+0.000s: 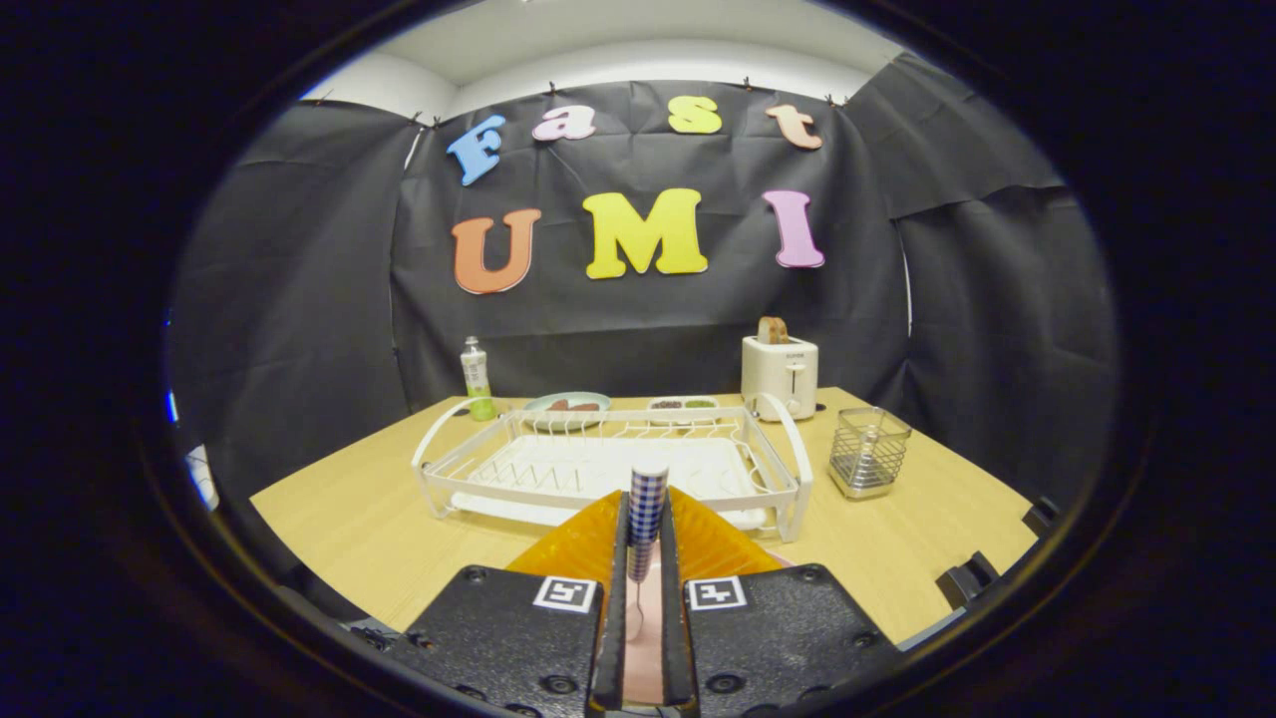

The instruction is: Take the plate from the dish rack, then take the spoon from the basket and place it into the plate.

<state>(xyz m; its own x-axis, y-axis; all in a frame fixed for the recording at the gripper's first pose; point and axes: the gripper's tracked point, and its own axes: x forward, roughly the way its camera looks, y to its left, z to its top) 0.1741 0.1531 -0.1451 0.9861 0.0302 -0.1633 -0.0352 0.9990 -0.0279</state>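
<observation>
Between the fingers: spoon (646, 519), held upright by its checked handle, thin metal neck running down toward a pink surface seen in the gap below, probably the plate (648, 638).
Gripper (646, 543): nearly closed, both fingers pressing the spoon handle from either side.
Spoon, handling: judged light and stiff; slim handle could pivot in a two-point pinch, so a mid-handle hold suits it best.
Plate, handling: judged rigid and breakable; lower the spoon rather than drop it.
Dish rack (608, 469): white wire, mid-table just beyond the fingers, no plate standing in it.
Basket (869, 451): metal mesh, toward the table's right edge, beside the rack.
Table, far edge: toaster (780, 375), bottle (476, 377), two dishes.
</observation>
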